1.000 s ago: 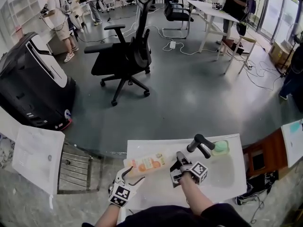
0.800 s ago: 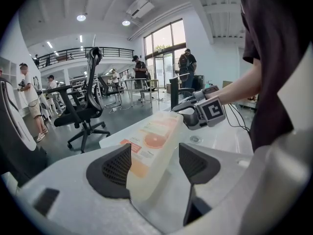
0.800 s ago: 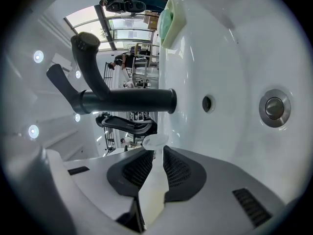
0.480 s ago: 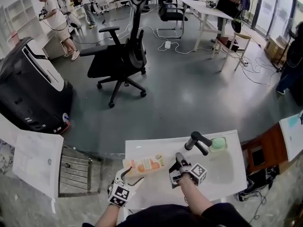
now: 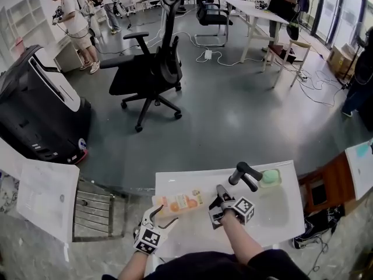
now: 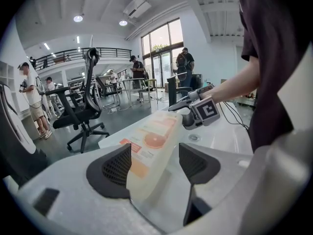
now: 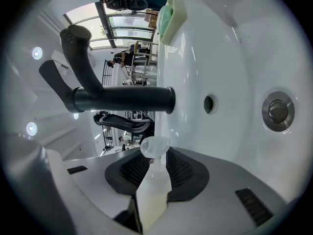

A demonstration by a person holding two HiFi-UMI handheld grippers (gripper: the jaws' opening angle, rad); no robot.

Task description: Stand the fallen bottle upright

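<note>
Little has changed: the bottle [image 5: 182, 202] lies on its side on the white bench [image 5: 175, 182] where it did. The jaws of the right gripper [image 5: 214, 206] have just been opening and stand slightly apart around its neck. The left gripper [image 5: 164, 216] holds its jaws apart about the base end. I count one bottle, two grippers, one tap [image 5: 245, 175] and one pale green block [image 5: 270, 178]. The bottle is translucent plastic with an orange label, the tap matte black and curved, the basin [image 5: 280, 212] glossy.

Right tool [image 5: 215, 205] jaws just opened wider; bottle [image 5: 181, 203] neck between them.
</note>
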